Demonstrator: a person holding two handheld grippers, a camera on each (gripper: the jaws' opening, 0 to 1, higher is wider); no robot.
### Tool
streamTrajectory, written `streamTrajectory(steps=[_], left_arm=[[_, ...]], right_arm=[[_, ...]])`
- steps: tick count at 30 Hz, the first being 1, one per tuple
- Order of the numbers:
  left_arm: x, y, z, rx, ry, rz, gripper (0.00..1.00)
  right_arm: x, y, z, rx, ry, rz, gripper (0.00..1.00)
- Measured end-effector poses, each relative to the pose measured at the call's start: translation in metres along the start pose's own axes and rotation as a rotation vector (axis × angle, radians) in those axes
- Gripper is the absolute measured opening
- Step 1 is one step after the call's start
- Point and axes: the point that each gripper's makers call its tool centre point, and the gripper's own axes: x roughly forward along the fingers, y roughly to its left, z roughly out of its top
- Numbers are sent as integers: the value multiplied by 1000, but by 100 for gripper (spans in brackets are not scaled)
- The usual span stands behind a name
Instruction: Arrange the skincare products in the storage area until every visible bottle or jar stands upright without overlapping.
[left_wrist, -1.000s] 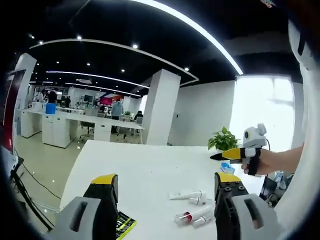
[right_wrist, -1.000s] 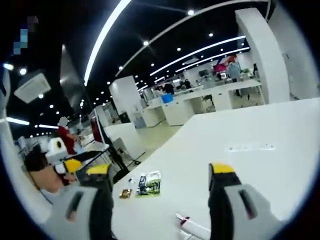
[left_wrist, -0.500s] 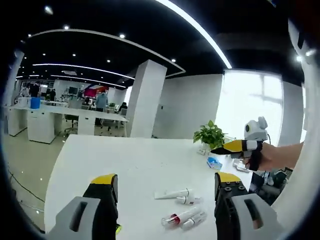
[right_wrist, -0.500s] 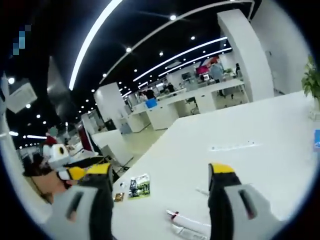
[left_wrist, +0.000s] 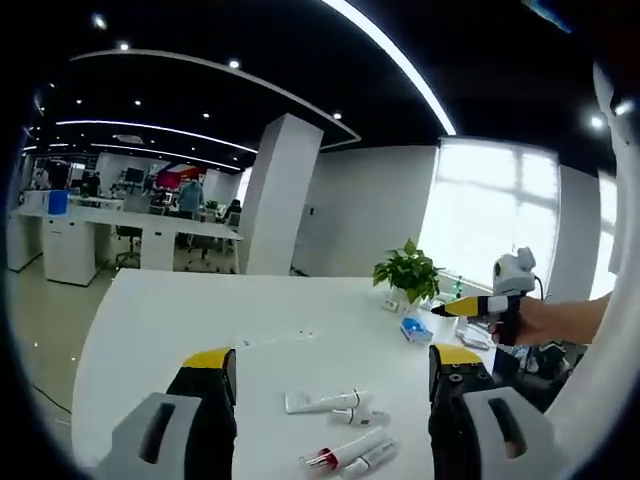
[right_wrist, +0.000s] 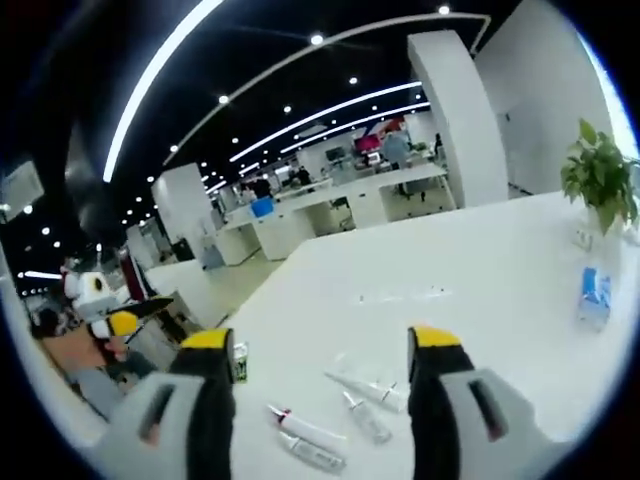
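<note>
Skincare tubes (left_wrist: 325, 401) lying flat low centre on our white table (left_wrist: 180, 320), between our left gripper (left_wrist: 335, 385) jaws spread wide, right gripper (right_wrist: 322, 360) jaws likewise apart over the tubes, potted plant (left_wrist: 407, 272) and blue box (right_wrist: 593, 297) beyond, left view alone catching windows (left_wrist: 485, 225)

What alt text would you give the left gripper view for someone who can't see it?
Several skincare tubes lie flat on a white table, just beyond the open jaws of the left hand-held gripper. At right, a hand holds the right hand-held gripper above the table near a potted plant and a small blue box; an open-plan office stretches behind.
</note>
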Motion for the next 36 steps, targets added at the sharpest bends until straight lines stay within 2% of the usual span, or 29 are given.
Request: streamTrajectory(steps=[4,7,9,10,17,23,25,27,28,36], left_arm=[[-5,7,-8,27,56,59,81],[-10,7,-7,20,33,81,81],[-12,9,-12,23,39,101,81],[-16,13,-20,33,59,138,81],[-24,19,-35,8,83,204,81],[-27,23,-39,2,90,238,81],[-28,24,-42,0,99,249,81],[-28,24,-43,-3,105,255,81],[-30,23,-43,-2,106,258,81],[-37,30,-39,-2,103,288,81]], right_arm=[[17,-9,-13,-41,65,36,66],[31,-14,-25,-115,98,96,63],[41,-21,-33,-156,112,115,58],[47,-26,-37,-162,124,122,57],[69,-41,-45,-206,164,156,57],[91,-55,-75,-319,285,191,55],[95,-59,-81,-354,314,191,46],[104,-62,-91,-387,359,209,42],[109,-66,-99,-394,399,210,43],[138,-72,-130,-475,525,258,43]])
